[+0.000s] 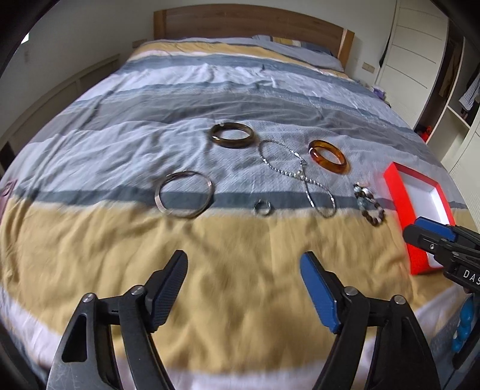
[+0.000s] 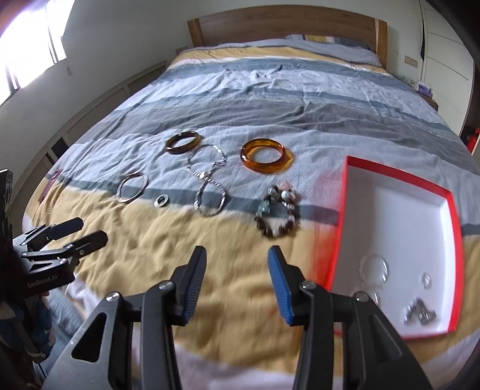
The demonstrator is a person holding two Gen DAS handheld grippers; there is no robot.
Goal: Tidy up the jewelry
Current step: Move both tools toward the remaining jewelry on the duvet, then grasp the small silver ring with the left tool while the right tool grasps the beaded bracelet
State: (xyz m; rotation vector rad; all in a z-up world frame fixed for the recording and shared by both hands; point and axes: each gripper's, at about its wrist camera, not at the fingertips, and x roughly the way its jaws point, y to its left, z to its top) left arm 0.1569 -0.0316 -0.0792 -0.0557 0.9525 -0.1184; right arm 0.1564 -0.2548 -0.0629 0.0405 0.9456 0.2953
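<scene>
A: Why is the jewelry spread out like that on the striped duvet (image 1: 240,285)?

B: So each piece can be picked alone, I'd judge: dark bangle (image 1: 232,135), amber bangle (image 1: 328,156), silver bangle (image 1: 184,193), small ring (image 1: 262,207), chain (image 1: 300,175), beaded bracelet (image 2: 277,211), all apart or nearly so.

A: And the red box (image 2: 450,270)?

B: Lies to the right; a few small pieces already lie in its white well, too blurred to name.

A: The grippers?

B: Left gripper (image 1: 243,273) jaws wide, nothing between; right gripper (image 2: 237,264) narrower, also empty, both over the yellow stripe.

A: The room?

B: Bedroom: wooden headboard (image 1: 249,22), white wardrobe (image 1: 411,51) beside
</scene>
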